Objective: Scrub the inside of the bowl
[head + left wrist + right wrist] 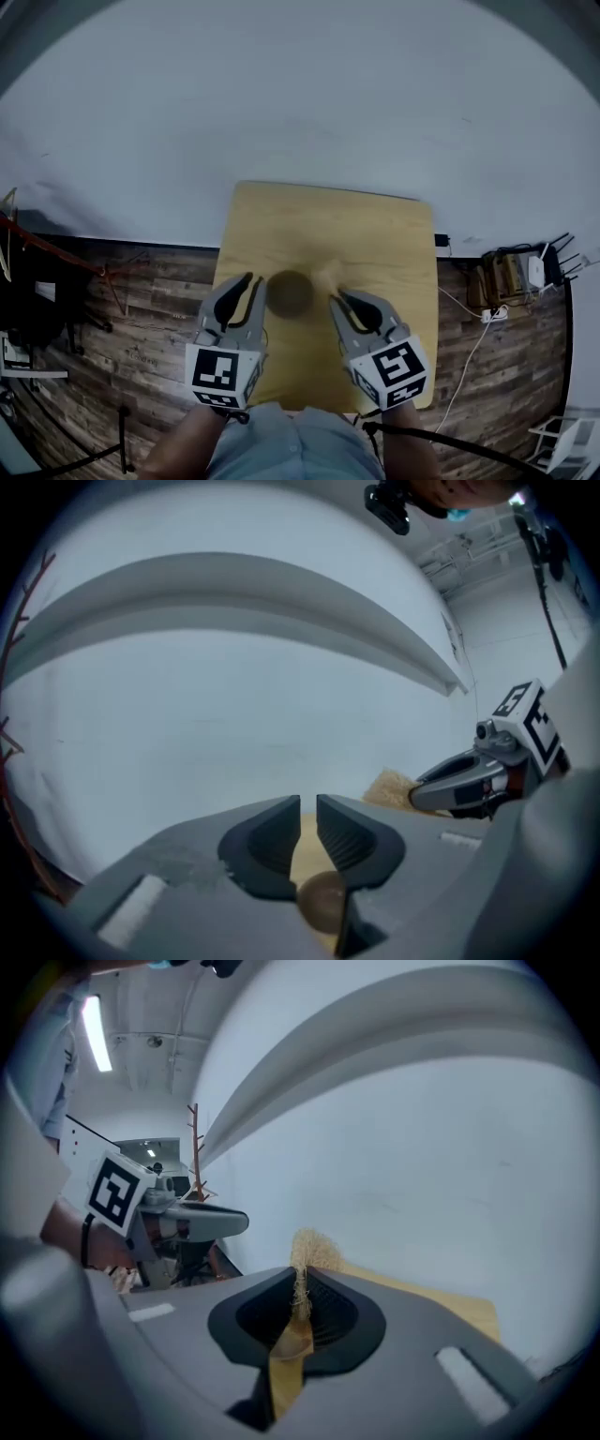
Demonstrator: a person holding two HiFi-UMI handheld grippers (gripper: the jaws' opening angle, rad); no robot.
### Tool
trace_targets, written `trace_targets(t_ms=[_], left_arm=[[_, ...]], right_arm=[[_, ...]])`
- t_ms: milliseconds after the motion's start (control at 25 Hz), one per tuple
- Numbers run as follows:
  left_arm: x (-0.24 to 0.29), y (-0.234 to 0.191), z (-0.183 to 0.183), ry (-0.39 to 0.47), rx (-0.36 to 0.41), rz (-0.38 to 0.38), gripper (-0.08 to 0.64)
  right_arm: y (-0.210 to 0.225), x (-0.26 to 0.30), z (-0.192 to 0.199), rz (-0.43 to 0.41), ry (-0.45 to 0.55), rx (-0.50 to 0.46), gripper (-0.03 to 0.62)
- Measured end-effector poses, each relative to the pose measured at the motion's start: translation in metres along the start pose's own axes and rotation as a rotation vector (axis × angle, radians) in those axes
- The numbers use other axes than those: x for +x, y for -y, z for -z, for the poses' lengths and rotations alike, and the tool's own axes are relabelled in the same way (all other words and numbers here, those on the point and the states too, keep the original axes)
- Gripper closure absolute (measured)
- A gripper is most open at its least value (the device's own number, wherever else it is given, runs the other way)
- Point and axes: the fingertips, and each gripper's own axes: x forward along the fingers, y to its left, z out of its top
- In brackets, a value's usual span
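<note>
- A pale wall fills the upper half of the head view. Below it, a light wooden counter stands on a dark plank floor.
- Both forearms come in from the bottom edge of the frame on either side of a light blue shirt. Each carries a hand-held gripper aimed away from the person and turned slightly inward.
- The left hand-held gripper lies at lower left of centre, marker cube toward the person. Its tips are just beside the left edge of the bowl.
- In the left gripper view, the left hand-held gripper's jaws stand almost together, with only a thin slit between the pads and nothing held in it. The bowl shows low behind the slit; I cannot tell whether they touch.
- The bowl is dark brown and round. It sits mouth up near the centre of the counter, between the two hand-held grippers.
- The right hand-held gripper is clamped on a tan, fibrous scrubber.
- In the right gripper view, the scrubber stands upright between the pads of the right hand-held gripper, its tuft rising above the tips.
- In the head view the scrubber's long axis runs from the tips toward the upper left, ending just right of the bowl.
</note>
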Motion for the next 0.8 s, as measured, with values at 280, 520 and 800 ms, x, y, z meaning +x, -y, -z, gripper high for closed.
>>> trace_targets(t_ms=[280,520,800], left_arm=[[-0.022,0.010,-0.050,0.119,0.018,-0.068,0.538],[-0.029,0.017,-0.067,0.158,-0.020,-0.077,0.538],[-0.032,0.019,-0.064,0.146,-0.014,-0.079,0.538]], right_arm=[[-0.009,-0.006,-0.053,0.050,0.123,-0.105,0.565],[-0.012,-0.006,-0.067,0.049,0.159,-0.126,0.566],[-0.014,-0.008,-0.067,0.046,0.177,-0.114,0.566]])
